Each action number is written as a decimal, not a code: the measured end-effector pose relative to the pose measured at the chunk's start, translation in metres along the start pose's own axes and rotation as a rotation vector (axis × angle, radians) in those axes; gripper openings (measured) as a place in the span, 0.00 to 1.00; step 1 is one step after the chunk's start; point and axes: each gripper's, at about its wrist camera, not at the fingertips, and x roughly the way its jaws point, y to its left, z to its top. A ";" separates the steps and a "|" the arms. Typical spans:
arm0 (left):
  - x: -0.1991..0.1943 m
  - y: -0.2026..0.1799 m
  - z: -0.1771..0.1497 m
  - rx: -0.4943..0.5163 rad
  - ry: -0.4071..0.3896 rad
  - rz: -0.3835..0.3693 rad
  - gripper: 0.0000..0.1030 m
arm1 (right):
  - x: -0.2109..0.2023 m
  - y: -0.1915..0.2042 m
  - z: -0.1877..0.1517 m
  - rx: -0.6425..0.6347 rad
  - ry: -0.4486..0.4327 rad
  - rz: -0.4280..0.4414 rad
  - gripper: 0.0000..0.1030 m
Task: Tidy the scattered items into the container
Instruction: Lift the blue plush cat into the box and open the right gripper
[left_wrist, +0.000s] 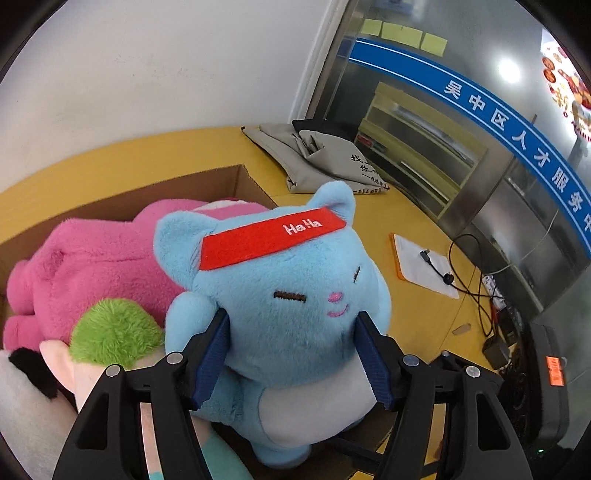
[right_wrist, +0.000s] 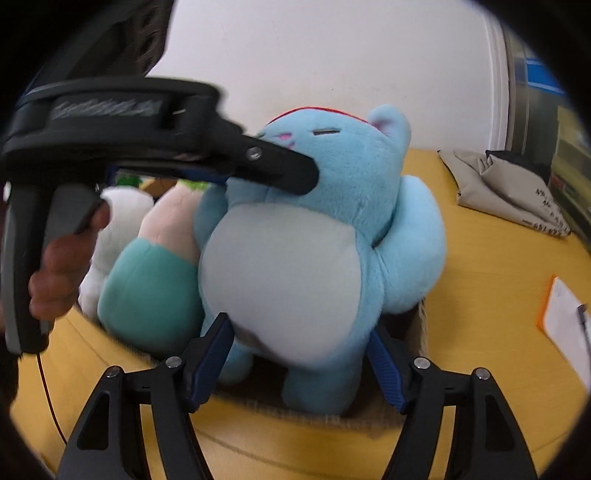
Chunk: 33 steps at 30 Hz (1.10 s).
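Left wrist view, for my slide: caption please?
Left gripper clasps blue plush cat beside cardboard box of toys.

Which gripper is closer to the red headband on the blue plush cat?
Left. The left gripper clamps the blue plush cat at its cheeks, just below the red headband. The right gripper holds it low on the belly, farther from the headband.
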 end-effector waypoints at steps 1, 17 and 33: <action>0.001 0.002 -0.002 -0.008 0.006 -0.007 0.69 | -0.005 0.000 0.000 -0.001 -0.005 0.001 0.69; -0.093 0.015 -0.063 -0.033 0.000 0.093 0.80 | 0.003 -0.001 -0.003 0.010 0.034 -0.065 0.69; -0.137 0.094 -0.163 -0.179 0.055 0.210 0.75 | -0.011 0.014 -0.018 0.003 0.017 -0.102 0.71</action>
